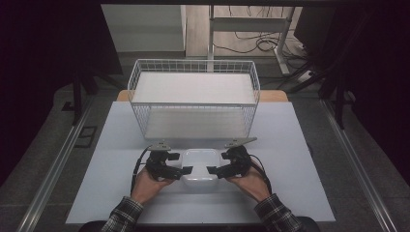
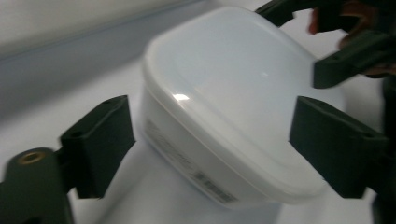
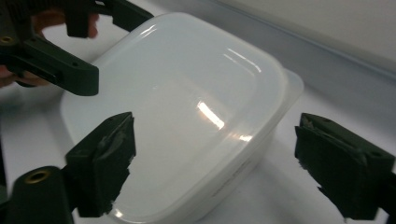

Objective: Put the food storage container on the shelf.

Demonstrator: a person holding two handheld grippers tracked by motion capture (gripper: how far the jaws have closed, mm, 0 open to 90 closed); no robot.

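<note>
Plaid sleeves came in nearest me, each hand carrying a black gripper aimed at the white lidded container on the pale table. On the container's left side the left gripper had its jaws spread wide, one on either side of a corner, not pressing it. Opposite, the right gripper stood the same way (its pads looked scuffed), gaping and clear of the plastic. Just beyond the container stood a white wire basket.
</note>
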